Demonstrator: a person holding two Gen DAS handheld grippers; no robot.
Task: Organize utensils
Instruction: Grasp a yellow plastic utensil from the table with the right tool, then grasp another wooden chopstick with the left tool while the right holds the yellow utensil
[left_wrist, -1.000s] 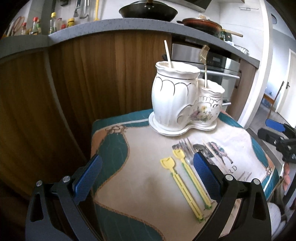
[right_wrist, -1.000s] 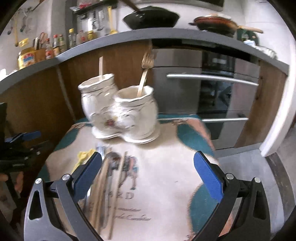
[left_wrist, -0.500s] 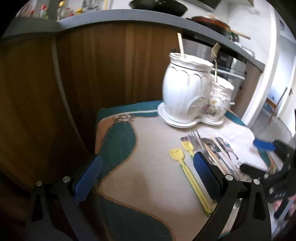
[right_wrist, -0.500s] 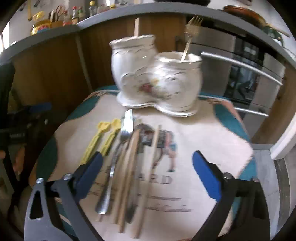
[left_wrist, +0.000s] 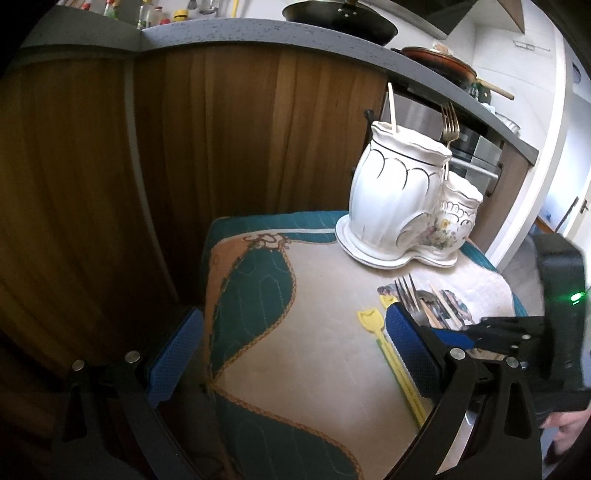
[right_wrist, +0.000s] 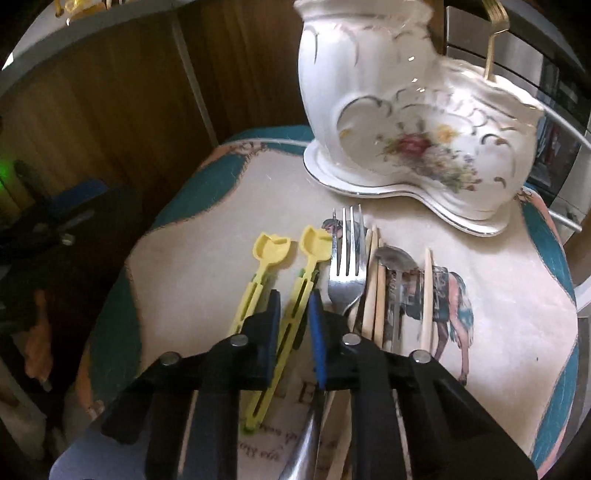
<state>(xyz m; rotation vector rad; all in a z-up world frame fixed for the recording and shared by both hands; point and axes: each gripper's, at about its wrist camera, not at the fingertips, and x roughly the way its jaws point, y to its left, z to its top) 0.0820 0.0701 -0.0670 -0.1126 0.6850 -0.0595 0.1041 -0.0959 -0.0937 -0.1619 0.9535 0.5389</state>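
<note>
Kitchen cabinets of brown wood (left_wrist: 221, 147) rise behind a small table covered by a printed cloth (left_wrist: 295, 350) in beige and teal, with a grey counter (left_wrist: 258, 33) above them carrying a dark pan (left_wrist: 340, 18), cut off at the top of the left wrist view. At the far side of the cloth stands a white ceramic double holder (right_wrist: 417, 122); its taller pot keeps a pale stick (left_wrist: 391, 107) and its lower pot a gold fork (left_wrist: 450, 125), whose tines run out of frame in the right wrist view.

Loose utensils lie in a row on the cloth near the holder: two yellow plastic picks (right_wrist: 266, 277), a steel fork (right_wrist: 347, 258), wooden chopsticks (right_wrist: 373, 288), a spoon (right_wrist: 395, 266) partly buried under them, and one more stick (right_wrist: 427, 295) set apart. Their lower ends vanish beneath the black frame of the right gripper (right_wrist: 293, 321). Its jaws are closing around the shaft of the right-hand yellow pick (right_wrist: 306, 273), which passes between the blue pads (right_wrist: 317, 332); whether the pads already press on it is hard to make out.

From the left wrist view, the left gripper (left_wrist: 291, 354) hangs over the near edge of the cloth with its jaws spread wide and nothing between them. One of its fingers (left_wrist: 410, 347) covers much of the utensil row. A blurred hand (left_wrist: 569, 432) shows at the right edge.
</note>
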